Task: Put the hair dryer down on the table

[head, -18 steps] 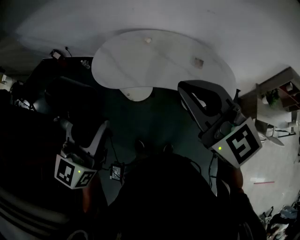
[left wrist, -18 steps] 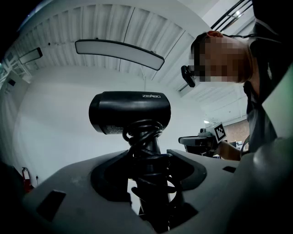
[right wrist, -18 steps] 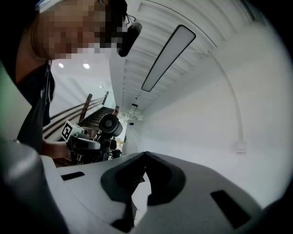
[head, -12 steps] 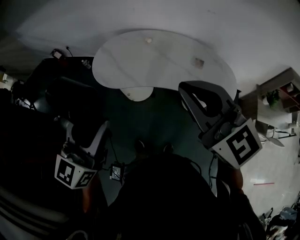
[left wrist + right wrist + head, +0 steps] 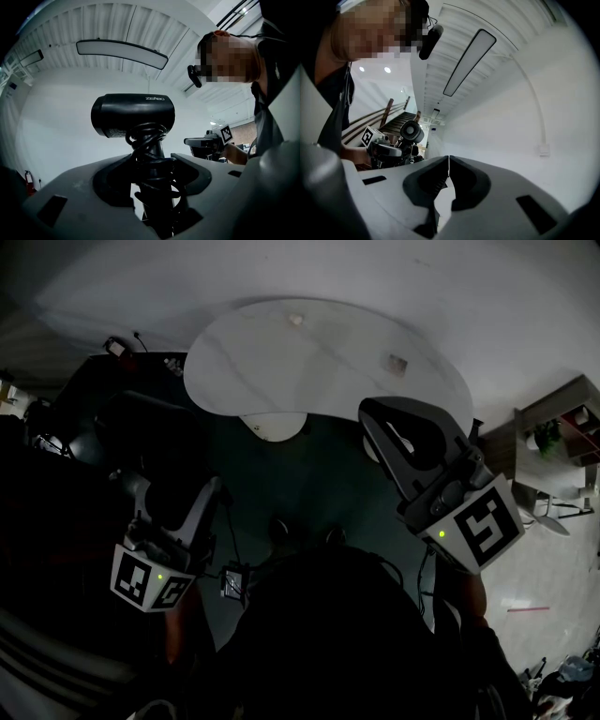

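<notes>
Grip looks firm: the left gripper (image 5: 152,160) clenches the dryer (image 5: 133,115) by its handle, cord (image 5: 147,136) coiled round it, body upright, not yet over the white bench (image 5: 309,362) ahead. The right gripper (image 5: 448,161) is pinched closed on nothing. I'd carry the dryer over bare benchtop, lower until it rests, then let go, minding the cord doesn't catch a jaw.

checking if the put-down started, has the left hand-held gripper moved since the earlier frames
No real move: the left hand-held gripper sits at the same spot below the left edge of the white table.
</notes>
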`<act>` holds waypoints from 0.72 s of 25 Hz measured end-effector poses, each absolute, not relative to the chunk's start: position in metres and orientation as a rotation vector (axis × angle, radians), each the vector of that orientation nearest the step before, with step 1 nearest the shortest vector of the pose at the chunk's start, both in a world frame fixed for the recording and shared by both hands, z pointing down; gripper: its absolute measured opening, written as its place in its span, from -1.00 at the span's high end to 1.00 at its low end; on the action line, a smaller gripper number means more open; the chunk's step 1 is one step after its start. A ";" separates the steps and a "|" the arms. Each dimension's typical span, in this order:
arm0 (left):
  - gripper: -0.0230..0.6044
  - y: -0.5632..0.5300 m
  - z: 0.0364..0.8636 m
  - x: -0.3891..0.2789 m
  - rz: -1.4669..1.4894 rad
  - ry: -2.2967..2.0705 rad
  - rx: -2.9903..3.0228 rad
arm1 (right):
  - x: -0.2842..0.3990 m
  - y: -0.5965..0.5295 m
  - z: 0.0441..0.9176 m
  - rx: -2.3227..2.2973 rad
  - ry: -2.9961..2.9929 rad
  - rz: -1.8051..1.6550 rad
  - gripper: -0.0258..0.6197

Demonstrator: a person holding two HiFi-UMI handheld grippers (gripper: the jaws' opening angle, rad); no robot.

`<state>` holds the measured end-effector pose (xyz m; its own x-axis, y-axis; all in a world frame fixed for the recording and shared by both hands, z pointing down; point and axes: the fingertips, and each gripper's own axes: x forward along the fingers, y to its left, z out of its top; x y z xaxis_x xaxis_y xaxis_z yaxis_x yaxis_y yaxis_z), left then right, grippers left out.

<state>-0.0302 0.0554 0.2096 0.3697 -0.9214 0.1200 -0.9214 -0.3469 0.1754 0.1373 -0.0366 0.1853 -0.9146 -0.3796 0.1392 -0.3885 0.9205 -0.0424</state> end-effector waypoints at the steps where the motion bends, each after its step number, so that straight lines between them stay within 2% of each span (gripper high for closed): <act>1: 0.17 0.055 0.211 -0.029 0.004 -1.656 2.413 | 0.139 -0.038 0.187 0.593 -2.950 0.107 0.89; 9: 0.17 0.043 0.225 -0.026 0.085 -1.694 2.413 | 0.138 -0.047 0.201 0.583 -2.947 0.112 0.89; 18: 0.17 0.019 0.236 -0.066 0.105 -1.638 2.438 | 0.096 -0.064 0.209 0.668 -2.898 0.134 0.89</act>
<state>-0.0665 0.0185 0.2363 0.3825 -0.9080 0.1708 -0.9224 -0.3647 0.1271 0.0960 -0.0641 0.2094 -0.8864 -0.4265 0.1800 -0.4412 0.8960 -0.0502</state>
